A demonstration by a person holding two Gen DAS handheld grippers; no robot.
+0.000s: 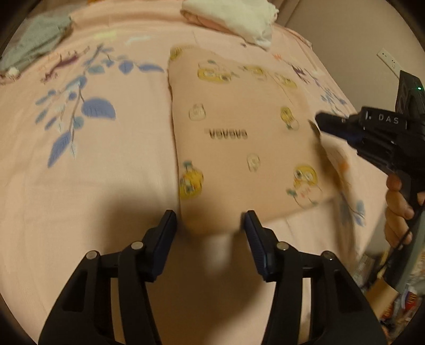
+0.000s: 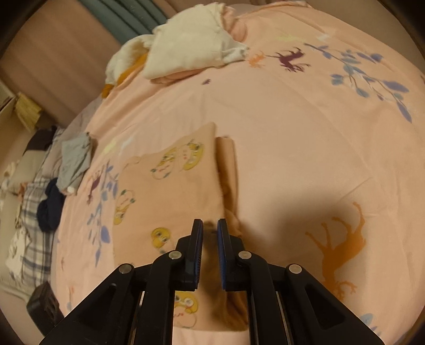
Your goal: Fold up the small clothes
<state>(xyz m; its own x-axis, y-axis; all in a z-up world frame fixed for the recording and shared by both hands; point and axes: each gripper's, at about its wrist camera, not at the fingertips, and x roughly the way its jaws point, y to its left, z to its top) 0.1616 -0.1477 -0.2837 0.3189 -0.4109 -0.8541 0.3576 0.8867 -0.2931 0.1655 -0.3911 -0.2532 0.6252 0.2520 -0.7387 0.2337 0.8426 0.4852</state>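
Note:
A small pink garment [image 1: 239,127] with yellow cartoon prints lies partly folded on the pink bedspread [image 1: 93,185]. My left gripper [image 1: 209,220] is open, its jaws wide apart over the garment's near edge, with blurred cloth between them. My right gripper [image 1: 316,124] shows at the garment's right edge in the left wrist view. In the right wrist view the right gripper [image 2: 210,225] has its jaws narrowly apart over the garment [image 2: 172,191], beside a folded strip [image 2: 228,169]; whether they pinch cloth is unclear.
A pile of white and pink clothes [image 1: 233,18] lies at the far end of the bed, also in the right wrist view [image 2: 186,45]. A grey garment [image 2: 74,162] and a dark bundle [image 2: 50,209] sit near the bed's left edge. Clutter lies on the floor [image 1: 398,292].

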